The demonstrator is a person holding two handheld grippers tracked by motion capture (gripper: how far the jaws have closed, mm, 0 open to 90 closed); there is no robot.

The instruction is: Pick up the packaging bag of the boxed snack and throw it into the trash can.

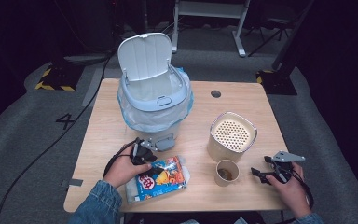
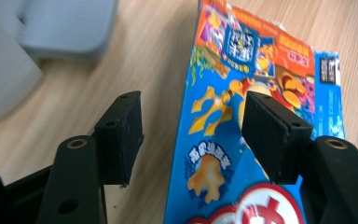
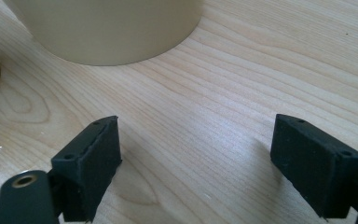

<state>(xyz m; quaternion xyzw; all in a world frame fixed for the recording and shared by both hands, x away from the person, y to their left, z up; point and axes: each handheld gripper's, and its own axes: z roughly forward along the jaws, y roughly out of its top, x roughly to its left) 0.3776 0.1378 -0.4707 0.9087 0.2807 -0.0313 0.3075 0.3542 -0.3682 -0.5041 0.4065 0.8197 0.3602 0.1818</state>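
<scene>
Blue and orange, the snack box (image 2: 242, 140) lies flat near the table (image 1: 242, 100) front edge, not yet lifted. The left tool (image 2: 191, 135) straddles its edge, jaws apart, gripping nothing. The bin (image 1: 154, 100) behind stands open, so binning seems ahead. The right tool (image 3: 196, 158) rests wide open, empty. Cup (image 1: 227, 172) contents are unclear.

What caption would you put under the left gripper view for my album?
Open hand-held gripper straddling the edge of a colourful snack bag on the wooden table.
</scene>
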